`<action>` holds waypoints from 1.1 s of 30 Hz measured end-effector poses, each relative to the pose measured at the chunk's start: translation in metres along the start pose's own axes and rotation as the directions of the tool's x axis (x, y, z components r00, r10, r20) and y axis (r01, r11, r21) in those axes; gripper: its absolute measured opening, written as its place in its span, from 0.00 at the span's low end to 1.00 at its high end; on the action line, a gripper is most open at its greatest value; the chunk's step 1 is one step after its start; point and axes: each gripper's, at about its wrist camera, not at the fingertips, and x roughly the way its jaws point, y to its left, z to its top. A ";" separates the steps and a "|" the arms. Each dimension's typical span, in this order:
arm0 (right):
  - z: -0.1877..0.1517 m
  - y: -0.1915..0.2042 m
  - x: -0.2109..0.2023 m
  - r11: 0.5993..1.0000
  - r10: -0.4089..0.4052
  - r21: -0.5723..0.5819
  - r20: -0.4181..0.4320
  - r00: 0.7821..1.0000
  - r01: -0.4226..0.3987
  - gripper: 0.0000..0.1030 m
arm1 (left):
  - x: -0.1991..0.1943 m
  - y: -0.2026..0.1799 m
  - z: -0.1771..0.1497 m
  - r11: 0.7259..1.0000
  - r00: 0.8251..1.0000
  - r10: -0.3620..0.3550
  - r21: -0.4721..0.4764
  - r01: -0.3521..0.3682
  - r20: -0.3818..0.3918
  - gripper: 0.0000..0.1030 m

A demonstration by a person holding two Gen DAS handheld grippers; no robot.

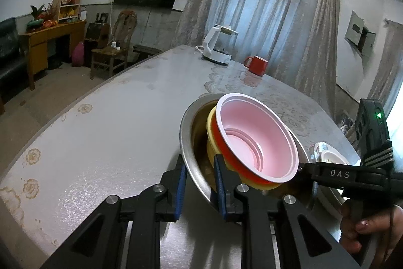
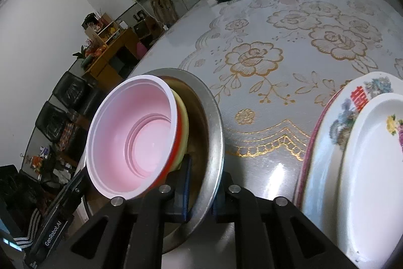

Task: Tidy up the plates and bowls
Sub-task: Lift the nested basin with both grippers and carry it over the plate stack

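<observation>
A steel bowl (image 1: pixel 187 132) holds a yellow bowl (image 1: pixel 211 122) and, nested in that, a red bowl with a pink inside (image 1: pixel 254 132). The stack is tilted above the table. My left gripper (image 1: pixel 200 183) straddles the steel bowl's near rim, one blue pad outside, one inside. My right gripper (image 2: pixel 201 190) straddles the steel bowl's rim (image 2: pixel 214 117) from the other side. Both look closed on the rim. The pink-lined bowl (image 2: pixel 141 135) and yellow bowl (image 2: pixel 185 115) show in the right wrist view too. Two stacked plates (image 2: pixel 335 143) lie at the right.
A white electric kettle (image 1: pixel 216 47) and a red mug (image 1: pixel 257 64) stand at the table's far end. The table has a flowered cover (image 2: pixel 264 57). The plates show small in the left wrist view (image 1: pixel 327 153). Chairs and a wooden cabinet stand beyond the left edge.
</observation>
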 end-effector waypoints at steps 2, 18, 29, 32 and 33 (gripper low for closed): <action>0.000 -0.001 -0.003 1.000 -0.002 0.001 0.006 1.000 0.002 0.12 | 0.000 -0.003 0.001 1.000 1.000 0.001 0.003 -0.001 0.000 0.20; -0.001 -0.006 -0.032 1.000 0.011 0.028 0.054 0.998 -0.013 0.12 | -0.011 -0.023 0.009 0.999 1.000 -0.005 0.038 0.005 0.021 0.20; -0.006 -0.015 -0.065 0.999 0.005 0.052 0.105 0.994 -0.010 0.12 | -0.019 -0.046 0.010 0.997 0.999 -0.034 0.072 0.032 0.023 0.21; -0.008 -0.019 -0.072 0.998 0.004 0.056 0.113 0.994 -0.010 0.12 | -0.019 -0.052 0.011 0.996 0.999 -0.038 0.081 0.036 0.023 0.21; -0.009 -0.020 -0.075 0.998 0.004 0.059 0.115 0.993 -0.010 0.13 | -0.019 -0.054 0.010 0.996 0.999 -0.041 0.084 0.039 0.021 0.21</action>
